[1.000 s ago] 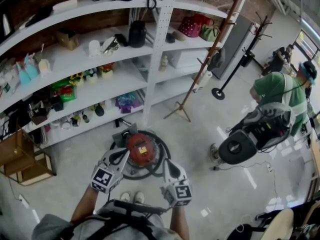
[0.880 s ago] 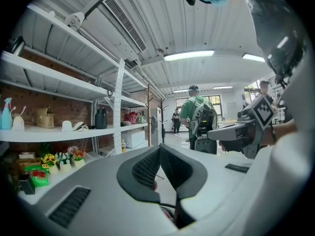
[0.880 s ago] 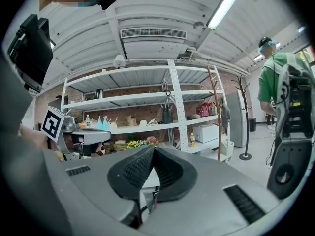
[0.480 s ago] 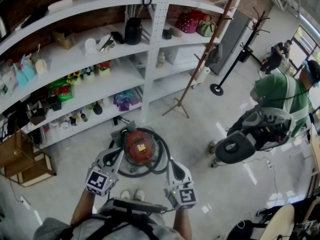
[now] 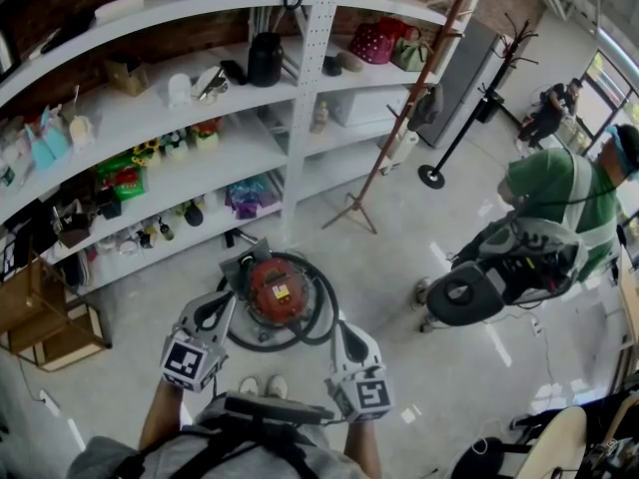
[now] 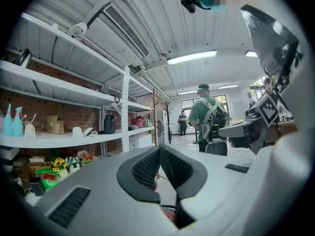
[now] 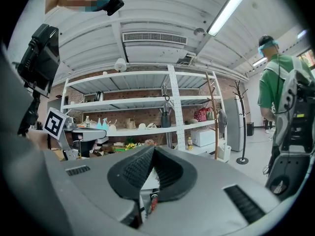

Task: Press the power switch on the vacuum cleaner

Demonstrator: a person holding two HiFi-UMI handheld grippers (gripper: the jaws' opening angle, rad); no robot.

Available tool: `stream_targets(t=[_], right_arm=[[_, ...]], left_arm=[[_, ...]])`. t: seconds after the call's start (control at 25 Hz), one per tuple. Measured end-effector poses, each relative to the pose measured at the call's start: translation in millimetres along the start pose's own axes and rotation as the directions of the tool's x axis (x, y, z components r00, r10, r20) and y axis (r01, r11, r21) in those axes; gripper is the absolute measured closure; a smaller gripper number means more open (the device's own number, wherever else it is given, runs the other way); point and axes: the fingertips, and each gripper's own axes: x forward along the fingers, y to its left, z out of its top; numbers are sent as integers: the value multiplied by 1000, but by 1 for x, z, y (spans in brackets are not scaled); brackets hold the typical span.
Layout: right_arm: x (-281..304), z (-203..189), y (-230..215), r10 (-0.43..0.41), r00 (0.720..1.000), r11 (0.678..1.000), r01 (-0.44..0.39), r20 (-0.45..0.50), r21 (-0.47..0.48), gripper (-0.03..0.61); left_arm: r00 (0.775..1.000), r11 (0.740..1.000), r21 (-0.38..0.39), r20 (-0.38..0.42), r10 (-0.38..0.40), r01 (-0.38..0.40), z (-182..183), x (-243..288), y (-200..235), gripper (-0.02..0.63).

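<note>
Head view looks steeply down on the vacuum cleaner (image 5: 278, 289), a round red canister standing on the pale floor (image 5: 399, 257) just beyond our shoes (image 5: 261, 391), with its black hose (image 5: 321, 319) looped around it. Its power switch is too small for us to pick out from up here. Our left gripper (image 5: 230, 301) hangs at the canister's left side with its tip over the hose loop, and our right gripper (image 5: 337, 327) sits at the near right, its tip just beside the hose. From above we cannot tell whether either one touches the machine.

In the left gripper view the two dark ribbed pads (image 6: 143, 168) are pressed together with nothing held between them, and a sliver of red shows below them. In the right gripper view the pads (image 7: 135, 168) meet in the same way, and that tong is empty too. Both of these views look out level across the room rather than down at the canister.

White shelving (image 5: 150, 118) crowded with small items runs along the far left, and a wooden coat stand (image 5: 404, 108) leans up at its right end. A person (image 5: 559, 188) in a green top stands at the far right, well apart from the vacuum cleaner
</note>
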Motion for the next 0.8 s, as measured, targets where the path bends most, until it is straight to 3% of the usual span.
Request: stream_targets(t=[0.8], right_arm=[[-4, 0, 11, 21, 1000, 1000, -21, 14, -3, 572]], left_arm=[[1000, 1000, 5, -2, -8, 8, 0, -8, -8, 604]])
